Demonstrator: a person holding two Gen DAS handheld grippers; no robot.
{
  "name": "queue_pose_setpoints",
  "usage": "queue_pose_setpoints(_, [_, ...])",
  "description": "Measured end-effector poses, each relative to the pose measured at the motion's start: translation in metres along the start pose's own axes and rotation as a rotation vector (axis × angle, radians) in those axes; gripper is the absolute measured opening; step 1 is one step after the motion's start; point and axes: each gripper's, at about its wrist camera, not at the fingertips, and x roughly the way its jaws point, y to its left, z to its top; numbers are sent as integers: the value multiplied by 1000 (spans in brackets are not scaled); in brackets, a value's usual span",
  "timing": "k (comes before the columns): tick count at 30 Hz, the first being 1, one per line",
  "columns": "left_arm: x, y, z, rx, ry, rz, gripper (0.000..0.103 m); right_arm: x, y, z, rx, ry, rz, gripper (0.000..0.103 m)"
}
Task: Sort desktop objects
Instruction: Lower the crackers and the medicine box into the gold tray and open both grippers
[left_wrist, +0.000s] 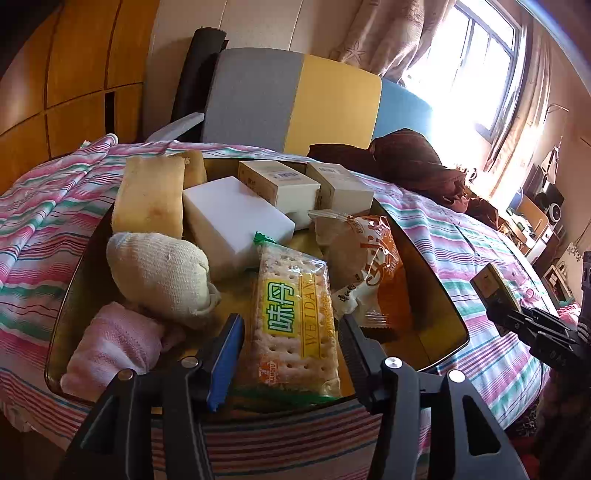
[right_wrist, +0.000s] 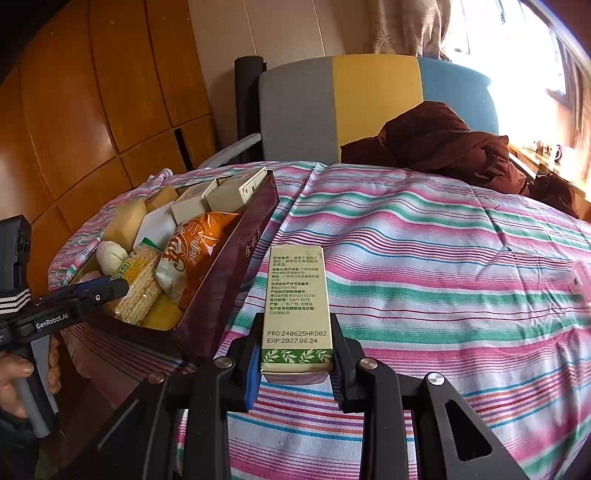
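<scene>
Right gripper (right_wrist: 295, 363) jaws clamped on a long cream carton (right_wrist: 295, 295) with green leaf band, held above the striped bedcover (right_wrist: 443, 258); left gripper (left_wrist: 291, 343) jaws spread wide, straddling the near end of a cracker pack (left_wrist: 295, 317) in the dark tray (left_wrist: 448, 314), no clear contact; orange snack bag (left_wrist: 373, 273) at 2 o'clock of the pack, white block (left_wrist: 236, 218) at 11, sock ball (left_wrist: 159, 273) at 9; two small boxes (left_wrist: 280, 184) at the tray's far end; brown garment (right_wrist: 443, 147) at 12 on the bed.
</scene>
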Motion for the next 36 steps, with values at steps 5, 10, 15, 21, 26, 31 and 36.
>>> queue_pose_setpoints(5, [-12, 14, 0, -59, -39, -2, 54, -3, 9, 4, -15, -7, 22, 31])
queue_pose_setpoints(10, [-25, 28, -5, -106, -71, -4, 55, -5, 36, 15, -85, -32, 79, 31])
queue_pose_setpoints(15, [-38, 39, -6, -129, -106, -7, 55, 3, 73, 25, -168, -30, 137, 31])
queue_pose_setpoints(21, [-45, 53, -7, -163, -121, -9, 55, 30, 108, 31, -225, 13, 186, 31])
queue_pose_setpoints(26, [-43, 63, -11, -189, -112, -16, 55, 56, 121, 31, -255, 65, 200, 31])
queue_pose_setpoints(31, [-44, 66, -11, -197, -116, -26, 55, 72, 120, 24, -261, 117, 196, 35])
queue_pose_setpoints(36, [-45, 67, -11, -202, -118, -30, 55, 68, 111, 24, -226, 111, 207, 40])
